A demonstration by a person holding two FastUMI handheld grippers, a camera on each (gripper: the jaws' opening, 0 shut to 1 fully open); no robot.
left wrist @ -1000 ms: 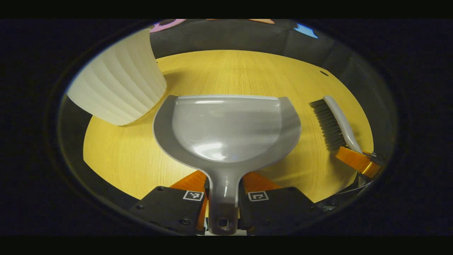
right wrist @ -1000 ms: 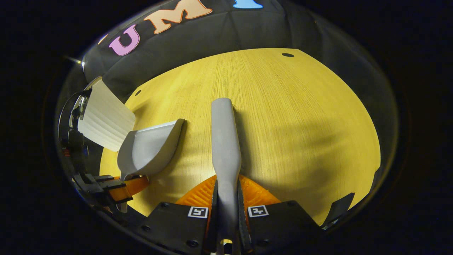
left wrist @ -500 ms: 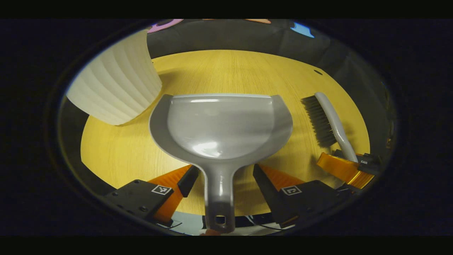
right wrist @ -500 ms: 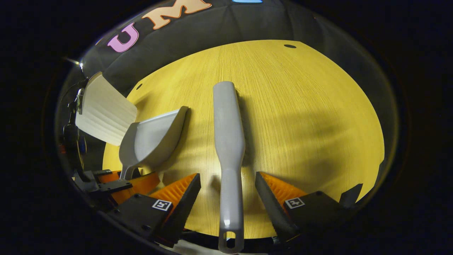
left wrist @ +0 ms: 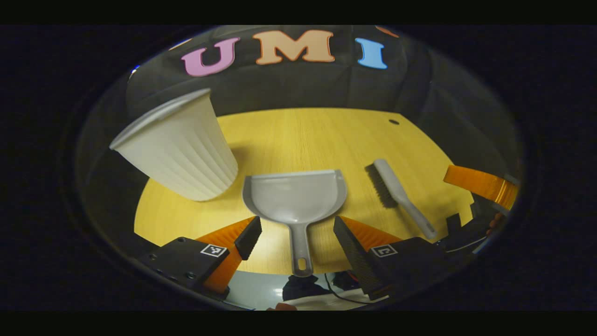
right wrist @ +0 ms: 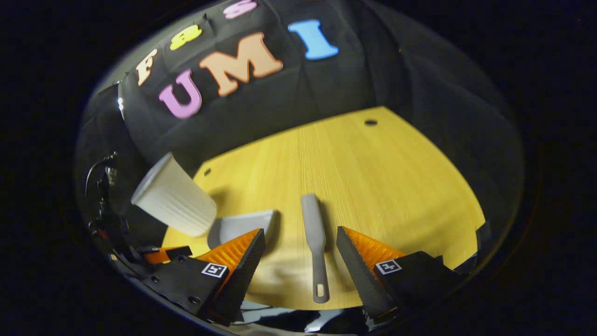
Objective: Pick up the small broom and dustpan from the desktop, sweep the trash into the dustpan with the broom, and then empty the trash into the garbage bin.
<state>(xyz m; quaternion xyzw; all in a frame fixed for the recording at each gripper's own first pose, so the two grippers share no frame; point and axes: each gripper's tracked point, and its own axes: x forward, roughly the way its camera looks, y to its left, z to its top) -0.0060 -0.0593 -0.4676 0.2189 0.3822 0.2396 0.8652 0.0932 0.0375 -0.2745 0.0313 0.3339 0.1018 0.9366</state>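
We hold left hand-held gripper (left wrist: 297,233) wide, right hand-held gripper (right wrist: 301,245) wide; dustpan (left wrist: 295,199), broom (left wrist: 399,196) flat on worktop (left wrist: 303,140) beside bin (left wrist: 179,149). Risk: dustpan handle overhangs edge, a knock drops it.

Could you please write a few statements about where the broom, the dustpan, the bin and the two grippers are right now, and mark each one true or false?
1. The left gripper is shut on the dustpan handle. False: its fingers stand open on either side of the handle, apart from it.
2. The broom lies flat on the table. True.
3. The bin lies on its side. False: it stands upright on the table, to the left of the dustpan in the left gripper view.
4. The right gripper is open. True.
5. The dustpan is full of trash. False: its pan looks empty.
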